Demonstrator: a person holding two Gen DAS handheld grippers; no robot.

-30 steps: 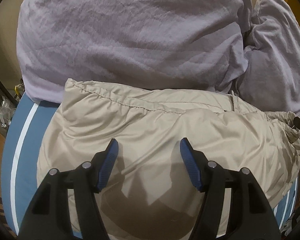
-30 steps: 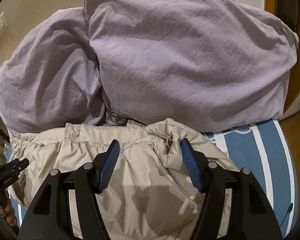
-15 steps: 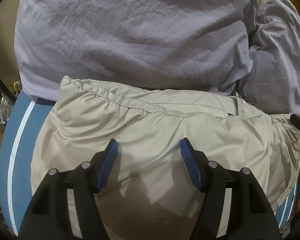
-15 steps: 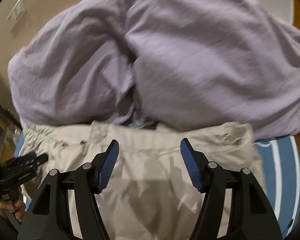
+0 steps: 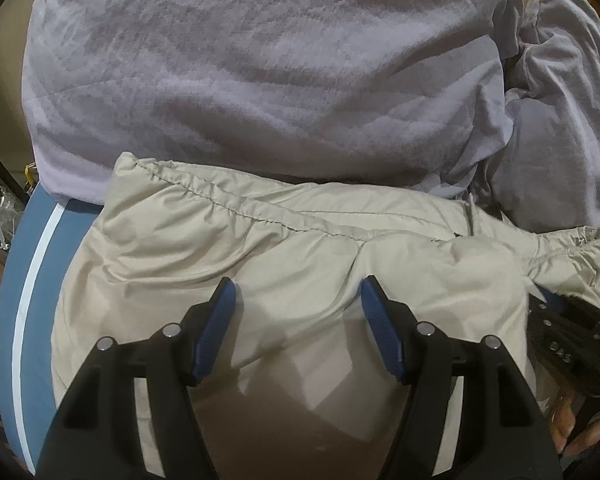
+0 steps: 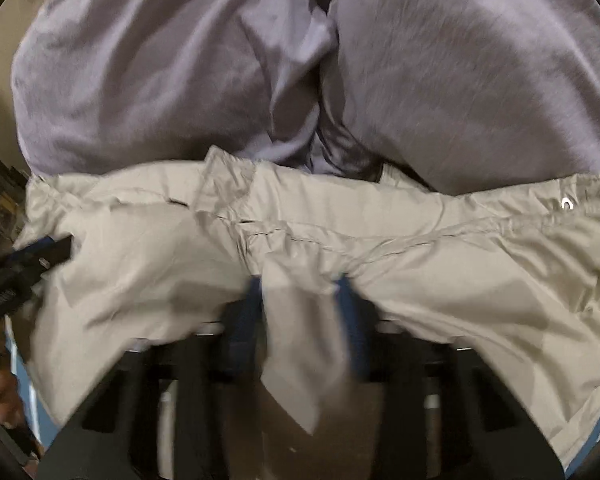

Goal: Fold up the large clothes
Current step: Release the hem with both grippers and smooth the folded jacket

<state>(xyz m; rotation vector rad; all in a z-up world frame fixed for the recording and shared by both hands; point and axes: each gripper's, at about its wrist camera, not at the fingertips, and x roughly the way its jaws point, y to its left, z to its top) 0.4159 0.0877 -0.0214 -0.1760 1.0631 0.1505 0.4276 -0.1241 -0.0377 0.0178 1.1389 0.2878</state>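
Observation:
A large beige garment [image 5: 300, 240] with a gathered seam lies crumpled on the blue bed sheet [image 5: 24, 280]. My left gripper [image 5: 296, 304] hovers over its middle, open, with nothing between its blue pads. In the right wrist view, my right gripper [image 6: 300, 292] is low in the beige garment [image 6: 460, 280]. Its jaws are closing and a raised fold of the cloth is pinched between the blue pads [image 6: 248, 312]. Each gripper shows at the edge of the other's view: the right gripper [image 5: 560, 336] and the left gripper [image 6: 24, 268].
Lilac bedding [image 5: 260, 72] is heaped behind the garment and fills the far half of both views, with a pillow [image 5: 560, 100] to the right. The sheet has a white stripe [image 5: 32, 276]. A hand [image 5: 568, 432] shows at the lower right. Clutter stands off the bed's left edge.
My right gripper has dropped into the beige garment, shifted across it, and closed from wide open onto a fold of cloth. My left gripper has stayed open and almost still.

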